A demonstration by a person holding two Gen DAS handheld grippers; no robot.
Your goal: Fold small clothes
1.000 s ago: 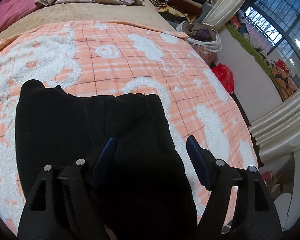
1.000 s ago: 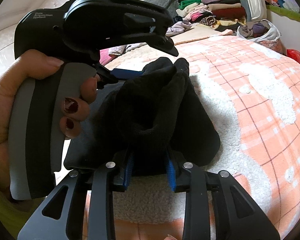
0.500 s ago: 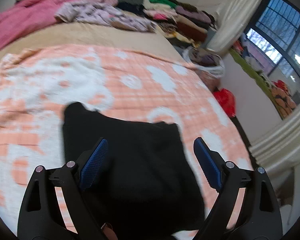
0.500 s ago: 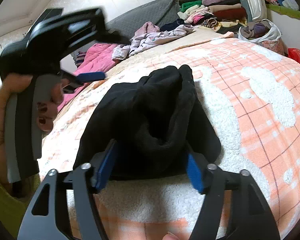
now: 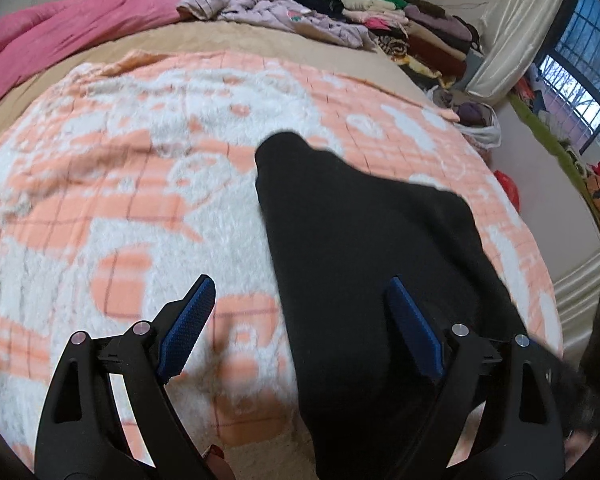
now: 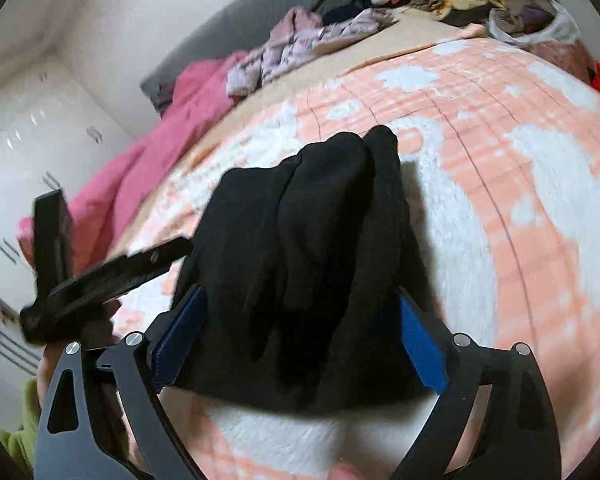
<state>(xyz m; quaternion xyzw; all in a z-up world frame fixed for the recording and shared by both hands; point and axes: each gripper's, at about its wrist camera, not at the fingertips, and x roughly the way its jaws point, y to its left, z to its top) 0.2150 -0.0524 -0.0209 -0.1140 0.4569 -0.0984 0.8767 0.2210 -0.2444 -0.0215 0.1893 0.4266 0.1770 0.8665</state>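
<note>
A small black garment (image 5: 364, 248) lies folded on the orange-and-white plaid blanket (image 5: 112, 208). In the right wrist view it (image 6: 308, 248) shows as a bunched, layered pile. My left gripper (image 5: 300, 320) is open and empty, hovering over the garment's left edge. My right gripper (image 6: 300, 332) is open, its blue pads on either side of the garment's near end without pinching it. The left gripper's black body (image 6: 100, 276) shows at the left of the right wrist view.
A pink quilt (image 5: 60, 36) and loose lilac clothes (image 5: 268, 4) lie at the head of the bed. Stacked folded clothes (image 5: 412, 32) sit at the far right corner. A bag of clothes (image 5: 476, 120) and curtains (image 5: 512, 28) stand beside the bed's right edge.
My right gripper opened and let go of the black garment, which now rests on the blanket. My left gripper pulled back and to the left, away from the garment.
</note>
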